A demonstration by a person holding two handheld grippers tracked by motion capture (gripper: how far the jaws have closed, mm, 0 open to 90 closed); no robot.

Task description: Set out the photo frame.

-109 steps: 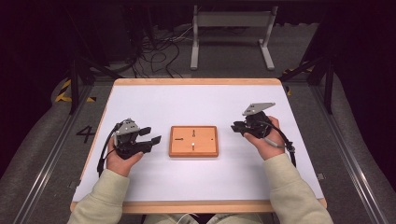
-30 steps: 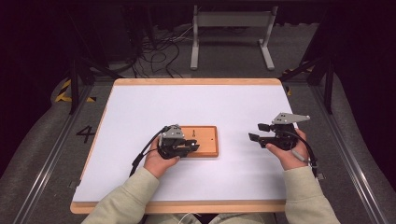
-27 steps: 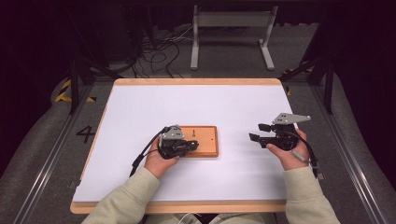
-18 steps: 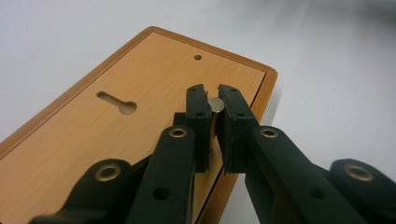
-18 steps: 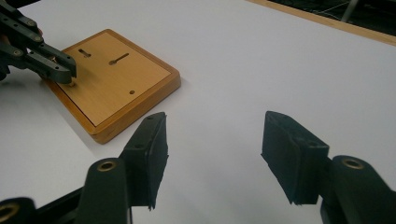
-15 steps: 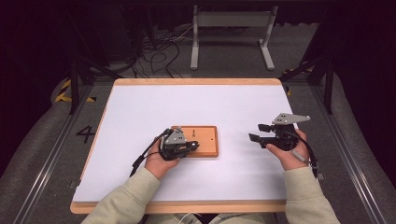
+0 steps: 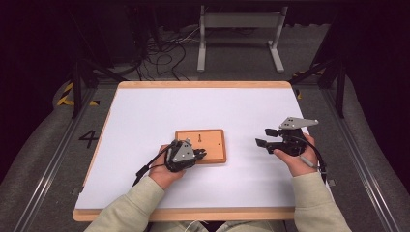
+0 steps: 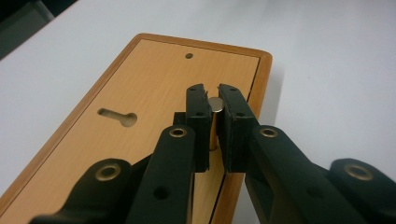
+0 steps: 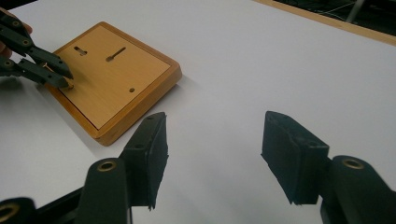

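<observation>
left gripper view: my left fingers (image 8: pixel 212 100) clamp the metal peg (image 8: pixel 216 104) in the wooden board (image 8: pixel 140 116); a skewed pull could jam it; right fingers (image 9: pixel 212 154) hang released.

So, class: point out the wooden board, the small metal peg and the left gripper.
wooden board (image 8: pixel 140 88), left gripper view, bare top face.
metal peg (image 8: pixel 216 103), left gripper view, its round top between the pads.
left gripper (image 8: pixel 212 100), left gripper view, midway between its fingertips.

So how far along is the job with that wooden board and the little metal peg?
Done: the left gripper has closed on the metal peg standing in the wooden board. In hand: that grip. Left: moving the peg; the right gripper waits open beside the board.
</observation>
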